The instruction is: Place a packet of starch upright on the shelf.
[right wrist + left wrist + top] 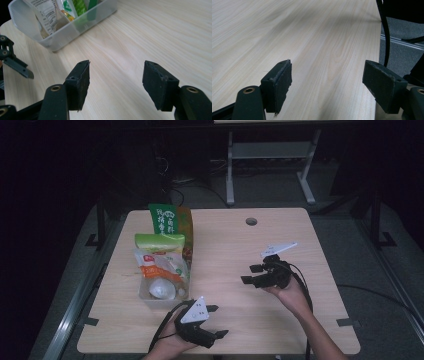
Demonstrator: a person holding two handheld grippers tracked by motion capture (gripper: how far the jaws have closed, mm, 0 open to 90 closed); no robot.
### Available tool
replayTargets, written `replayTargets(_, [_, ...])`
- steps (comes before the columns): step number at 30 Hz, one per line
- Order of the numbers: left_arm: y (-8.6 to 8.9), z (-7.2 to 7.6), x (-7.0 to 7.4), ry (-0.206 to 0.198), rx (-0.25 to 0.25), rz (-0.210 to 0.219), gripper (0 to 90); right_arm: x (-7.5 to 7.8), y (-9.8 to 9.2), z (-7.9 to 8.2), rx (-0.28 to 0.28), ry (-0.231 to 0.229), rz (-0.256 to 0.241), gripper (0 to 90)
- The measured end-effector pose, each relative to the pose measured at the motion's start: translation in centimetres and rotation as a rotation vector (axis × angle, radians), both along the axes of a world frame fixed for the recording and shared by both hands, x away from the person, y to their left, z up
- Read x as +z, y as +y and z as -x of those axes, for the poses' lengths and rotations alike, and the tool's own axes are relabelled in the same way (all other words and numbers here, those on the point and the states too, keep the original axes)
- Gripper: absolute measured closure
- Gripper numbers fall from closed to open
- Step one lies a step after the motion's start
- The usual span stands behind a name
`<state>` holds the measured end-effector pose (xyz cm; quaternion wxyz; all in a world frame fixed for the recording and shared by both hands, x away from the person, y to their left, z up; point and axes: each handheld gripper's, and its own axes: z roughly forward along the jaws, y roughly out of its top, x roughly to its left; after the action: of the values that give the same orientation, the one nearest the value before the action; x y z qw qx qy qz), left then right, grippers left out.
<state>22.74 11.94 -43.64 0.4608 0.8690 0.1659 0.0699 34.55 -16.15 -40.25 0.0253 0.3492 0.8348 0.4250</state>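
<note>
Both the left hand-held gripper (216, 321) and right hand-held gripper (251, 273) gape empty; snack packets (161, 260) fill the clear bin (146, 296).

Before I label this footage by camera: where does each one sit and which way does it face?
High view: above the person's side, looking forward and down on the table; both forearms and tools show.
Left gripper view: rides the left tool, facing bare wood and the table's edge.
Right gripper view: rides the right tool, facing the clear bin of packets.
Shared: high and right gripper views both show the bin and left tool.
</note>
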Motion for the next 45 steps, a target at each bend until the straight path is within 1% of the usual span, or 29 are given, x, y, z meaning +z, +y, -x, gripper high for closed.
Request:
replayTargets(2, [0.0,0.0,0.0,-0.002,0.000,-0.001,22.9,-0.2,-0.5,0.3,-0.017,0.013,-0.001,37.8])
replayTargets(3, [0.0,0.0,0.0,0.002,0.005,0.008,22.8,-0.4,-1.0,0.4,-0.015,0.007,0.000,37.8])
replayTargets(8, [0.0,-0.1,0.0,0.003,0.007,0.004,22.8,-0.9,-2.3,0.9,-0.041,0.025,0.002,37.4])
replayTargets(11, [-0.1,-0.1,-0.1,0.002,0.006,0.004,22.7,-1.3,-3.0,1.1,-0.054,0.023,-0.007,37.2])
replayTargets(13, [-0.1,-0.1,-0.1,0.000,0.005,0.002,22.7,-1.4,-3.2,1.2,-0.058,0.028,-0.006,37.2])
replayTargets(14, [-0.1,-0.1,-0.1,0.002,0.005,0.001,22.6,-1.6,-3.8,1.4,-0.065,0.030,-0.008,37.2])
replayTargets(20, [-0.1,-0.2,-0.1,0.002,0.010,0.001,22.5,-2.0,-5.2,2.1,-0.091,0.044,-0.016,36.4])
replayTargets(22, [-0.1,-0.2,-0.2,0.002,0.011,0.001,22.5,-2.1,-5.3,2.1,-0.091,0.039,-0.015,36.3])
replayTargets(23, [-0.1,-0.2,-0.1,0.001,0.011,0.002,22.4,-2.2,-5.7,2.3,-0.103,0.045,-0.015,36.1])
replayTargets(25, [0.0,-0.2,-0.1,0.000,0.012,0.003,22.4,-2.4,-6.2,2.6,-0.107,0.040,-0.018,35.8])
replayTargets(28, [0.0,-0.2,-0.1,0.000,0.013,0.004,22.4,-2.5,-6.5,2.7,-0.115,0.046,-0.015,34.9])
replayTargets(29, [0.1,-0.3,-0.1,0.000,0.013,0.002,22.4,-2.8,-7.0,3.0,-0.124,0.052,-0.015,34.8])
replayTargets(32, [0.1,-0.3,-0.1,-0.004,0.015,0.004,22.4,-3.1,-7.5,3.3,-0.135,0.057,-0.018,34.7])
replayTargets(36, [0.1,-0.3,-0.1,0.005,0.021,0.005,22.4,-3.5,-8.3,3.9,-0.148,0.067,-0.020,34.5])
replayTargets(45, [0.2,-0.4,-0.2,0.003,0.023,-0.002,22.2,-4.4,-9.8,5.1,-0.180,0.074,-0.028,33.6])
